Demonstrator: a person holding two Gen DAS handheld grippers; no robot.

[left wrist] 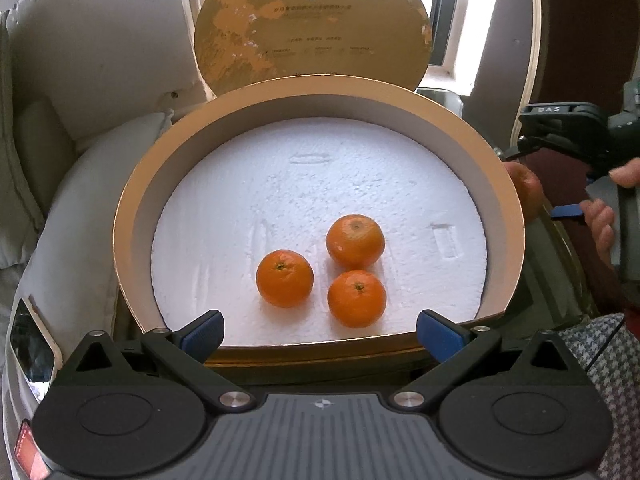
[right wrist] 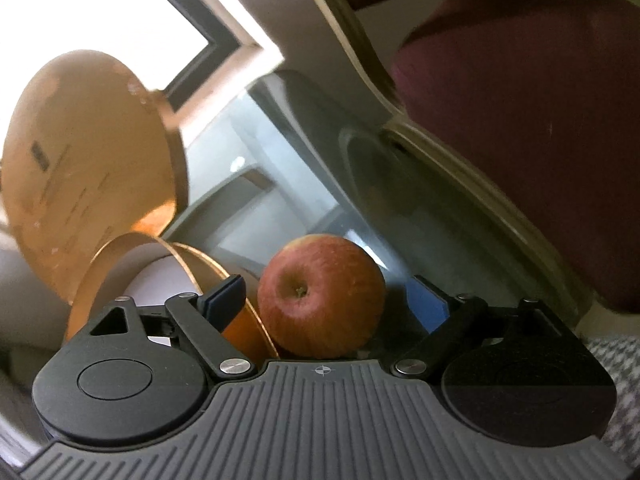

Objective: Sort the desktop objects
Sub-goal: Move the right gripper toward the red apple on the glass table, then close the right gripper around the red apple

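Three oranges in the round box, apple outside it

Three oranges (left wrist: 320,270) are sat on the white foam inside the round box (left wrist: 132,216); the left hand-held gripper (left wrist: 319,332) is held wide apart over its near rim, nothing gripped; the right hand-held gripper (right wrist: 334,300) is spread apart around an apple (right wrist: 320,296) on the glass desk (right wrist: 280,184), pads not touching.

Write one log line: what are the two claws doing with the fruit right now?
left claw: open, empty, over round box | three oranges in box | right claw: open around apple, beside box
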